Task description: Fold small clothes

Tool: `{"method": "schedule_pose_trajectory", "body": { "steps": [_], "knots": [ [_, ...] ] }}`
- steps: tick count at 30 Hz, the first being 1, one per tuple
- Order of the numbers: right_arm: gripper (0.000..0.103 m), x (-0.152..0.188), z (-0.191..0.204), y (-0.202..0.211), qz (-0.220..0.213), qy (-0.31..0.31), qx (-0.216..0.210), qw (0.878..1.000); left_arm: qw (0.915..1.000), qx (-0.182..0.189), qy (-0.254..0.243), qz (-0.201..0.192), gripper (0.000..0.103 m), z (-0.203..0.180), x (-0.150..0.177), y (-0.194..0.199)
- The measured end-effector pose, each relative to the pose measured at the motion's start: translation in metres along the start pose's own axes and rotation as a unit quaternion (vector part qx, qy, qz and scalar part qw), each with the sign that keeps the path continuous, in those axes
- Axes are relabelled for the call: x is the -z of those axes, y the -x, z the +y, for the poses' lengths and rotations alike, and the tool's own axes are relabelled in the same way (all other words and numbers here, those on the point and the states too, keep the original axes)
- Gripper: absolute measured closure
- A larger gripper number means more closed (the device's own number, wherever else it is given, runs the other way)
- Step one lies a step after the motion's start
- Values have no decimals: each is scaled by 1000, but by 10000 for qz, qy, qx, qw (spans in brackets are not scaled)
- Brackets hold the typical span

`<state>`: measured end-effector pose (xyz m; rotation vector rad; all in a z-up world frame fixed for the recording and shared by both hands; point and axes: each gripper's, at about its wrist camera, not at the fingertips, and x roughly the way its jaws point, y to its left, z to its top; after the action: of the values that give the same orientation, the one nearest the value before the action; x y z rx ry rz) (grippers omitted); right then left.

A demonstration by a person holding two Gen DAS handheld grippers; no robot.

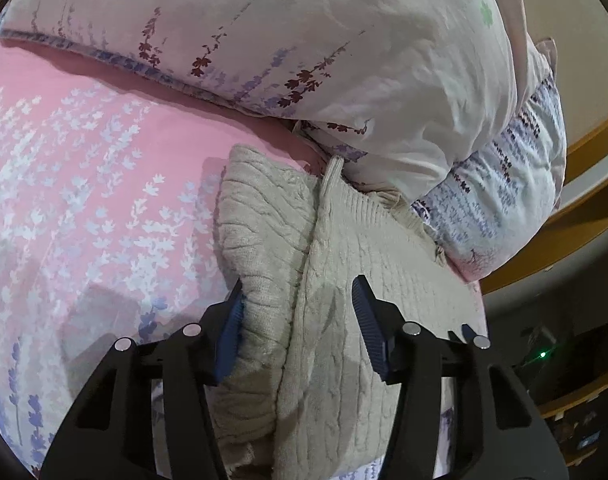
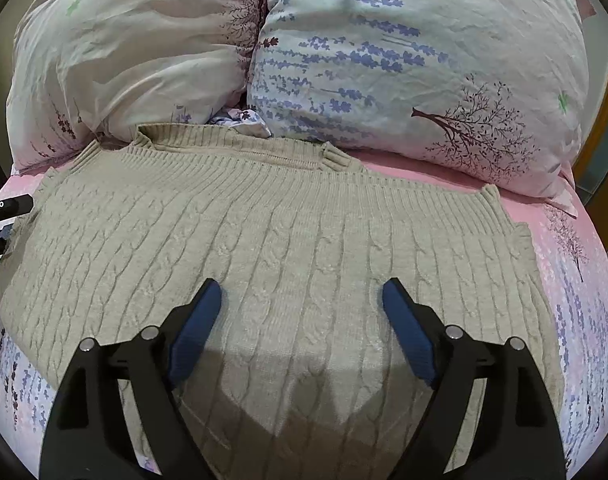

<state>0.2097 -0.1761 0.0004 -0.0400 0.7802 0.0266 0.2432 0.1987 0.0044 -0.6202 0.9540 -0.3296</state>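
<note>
A beige cable-knit sweater (image 2: pixel 288 224) lies flat on the pink floral bedsheet (image 2: pixel 575 264), its ribbed collar toward the pillows. My right gripper (image 2: pixel 300 292) is open just above the sweater's middle, holding nothing. In the left wrist view the sweater (image 1: pixel 343 280) has a folded-over part (image 1: pixel 260 240) along its left side. My left gripper (image 1: pixel 298 292) is open, its jaws on either side of that folded edge, with the left pad touching the knit. The tip of the left gripper shows at the far left of the right wrist view (image 2: pixel 12 204).
Two large floral pillows (image 2: pixel 403 60) lie against the sweater's collar end. A pillow (image 1: pixel 304 40) also fills the top of the left wrist view. The pink sheet (image 1: pixel 84 180) stretches to the left. A wooden bed frame (image 1: pixel 591 184) and dark shelf (image 1: pixel 563 360) are at the right.
</note>
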Motion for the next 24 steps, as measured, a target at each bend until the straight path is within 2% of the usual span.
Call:
{"method": "schedule_pose_trajectory", "body": {
  "steps": [2,5,8,9,12,15,19,24],
  "knots": [
    [20,1,-1,1,-5,-2,-10,10000,9997,-132,-203,72,48,-7,0,-2],
    [20,1,-1,1,-29,-15,-18,10000,9975,-236,-601,282,35,-19,-2,-9],
    [20,2,-2,1,-48,-41,-21,10000,9957,-347,-778,377,36,-25,-4,-14],
    [20,2,-2,1,-50,-47,-26,10000,9955,-372,-779,388,46,-26,-3,-16],
    [20,2,-1,1,-52,-54,-36,10000,9960,-452,-688,354,65,-24,-1,-16],
    [20,2,-1,2,-61,-61,-43,10000,9976,-351,-523,274,79,-21,1,-14],
    [20,3,-1,2,-68,-66,-67,9999,9988,-225,-405,165,83,-30,3,-11],
    [19,4,-2,3,-94,-55,-118,9999,9984,419,-365,95,86,-65,2,-6]
  ]
}}
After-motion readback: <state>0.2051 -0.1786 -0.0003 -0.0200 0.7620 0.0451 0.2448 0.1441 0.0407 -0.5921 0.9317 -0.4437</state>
